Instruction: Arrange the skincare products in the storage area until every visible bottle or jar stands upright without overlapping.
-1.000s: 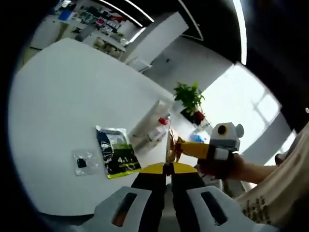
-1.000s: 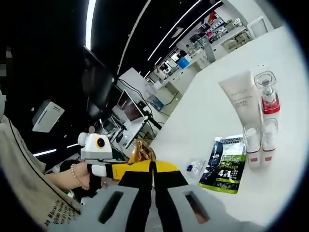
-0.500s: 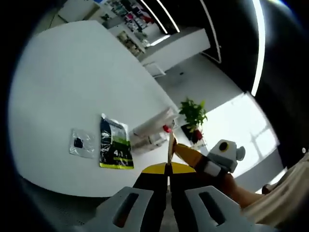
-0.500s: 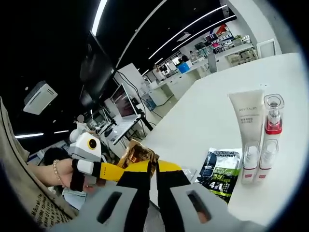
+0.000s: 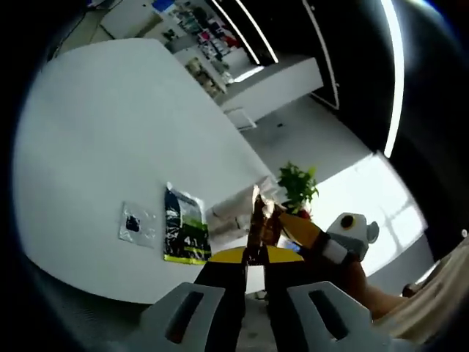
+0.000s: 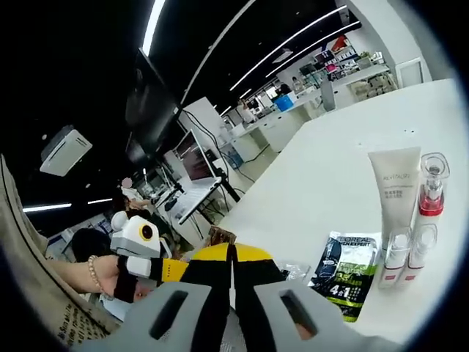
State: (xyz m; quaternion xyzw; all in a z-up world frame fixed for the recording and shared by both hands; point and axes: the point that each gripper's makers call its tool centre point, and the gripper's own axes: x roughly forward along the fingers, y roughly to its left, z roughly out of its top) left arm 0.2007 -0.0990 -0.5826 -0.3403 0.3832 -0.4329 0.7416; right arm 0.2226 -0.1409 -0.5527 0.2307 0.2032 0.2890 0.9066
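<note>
Left gripper view, both claws [image 5: 254,258] [image 6: 231,253] clamped on gold sachet [image 5: 258,220], table [image 5: 88,132] beyond

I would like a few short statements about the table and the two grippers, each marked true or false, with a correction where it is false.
1. A green and black sachet lies flat on the white table. True.
2. The white tube lies flat beside the sachet. False: it stands on end, next to a clear bottle with a red band.
3. Both grippers pinch the same golden brown packet. True: the left gripper and the right gripper meet on it.
4. A small clear bag lies on top of the sachet. False: it lies beside it, on the table.
5. A green potted plant stands beyond the table. True.
</note>
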